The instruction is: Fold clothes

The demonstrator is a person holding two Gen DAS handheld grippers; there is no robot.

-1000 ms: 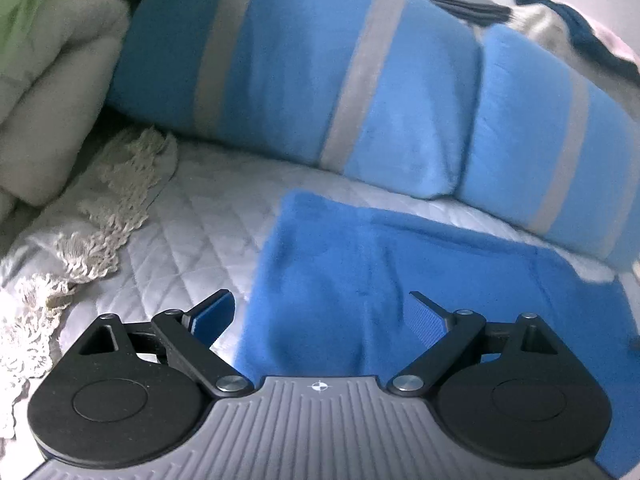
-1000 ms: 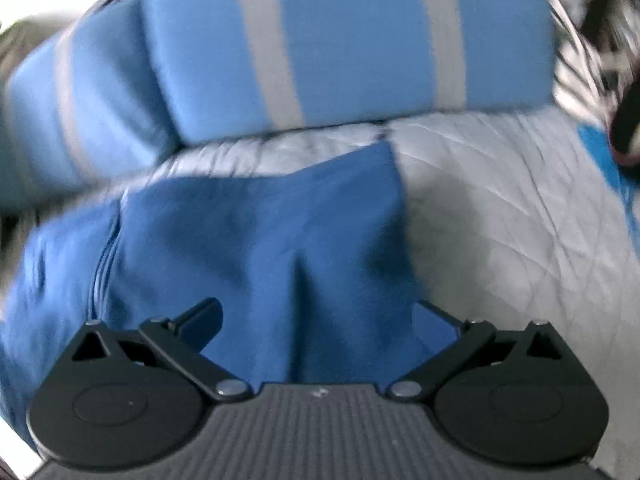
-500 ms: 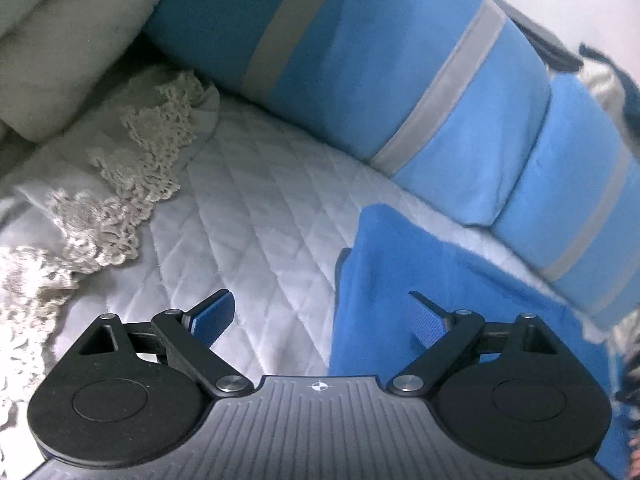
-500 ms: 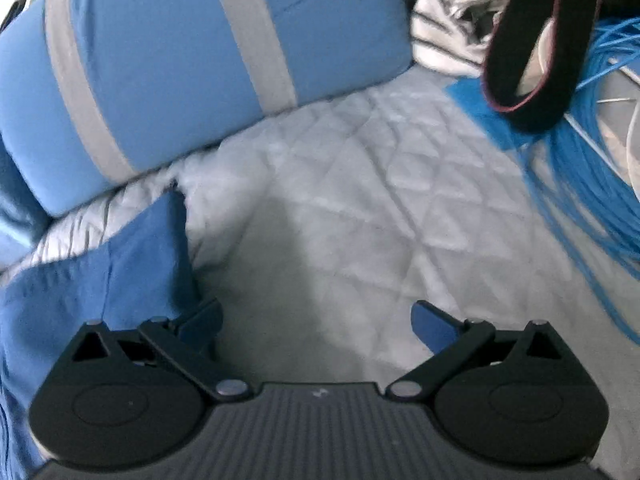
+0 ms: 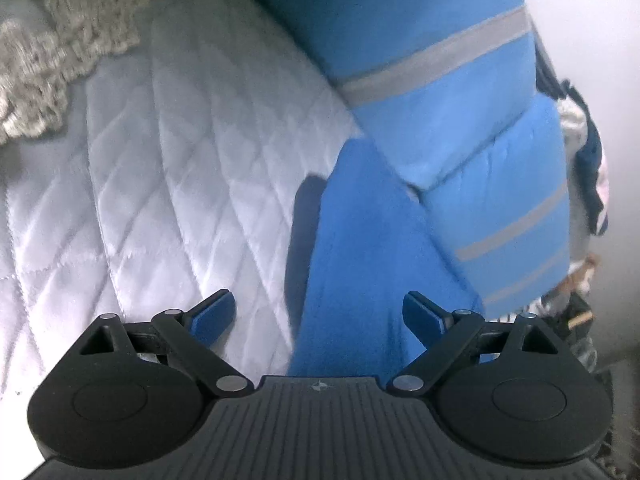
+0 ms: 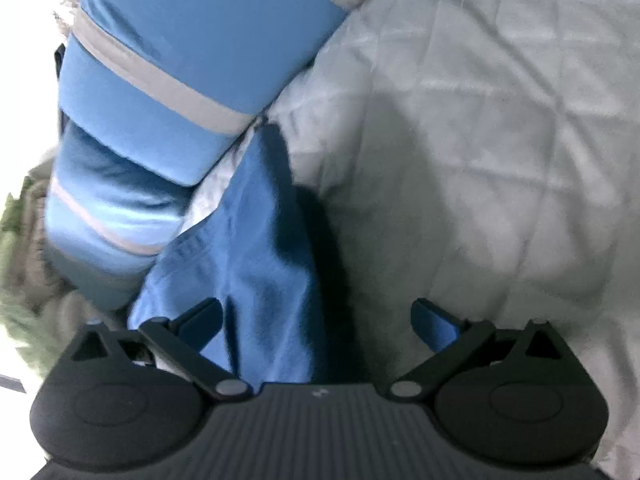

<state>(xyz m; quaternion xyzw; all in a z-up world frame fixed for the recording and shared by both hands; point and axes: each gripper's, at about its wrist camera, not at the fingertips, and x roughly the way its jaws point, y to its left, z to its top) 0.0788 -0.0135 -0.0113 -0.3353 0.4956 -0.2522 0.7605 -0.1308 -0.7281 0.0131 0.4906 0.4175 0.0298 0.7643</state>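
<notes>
Hovering left claw and right claw, both spread wide, empty, over blue garment

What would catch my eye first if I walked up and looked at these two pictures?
Probably the bright blue garment, lying flat on the white quilted bedcover, its edge running between the wide-open jaws of both the left gripper and the right gripper. Behind it sit plump light-blue pillows with grey stripes, and cream lace trim lies at the far left.
</notes>
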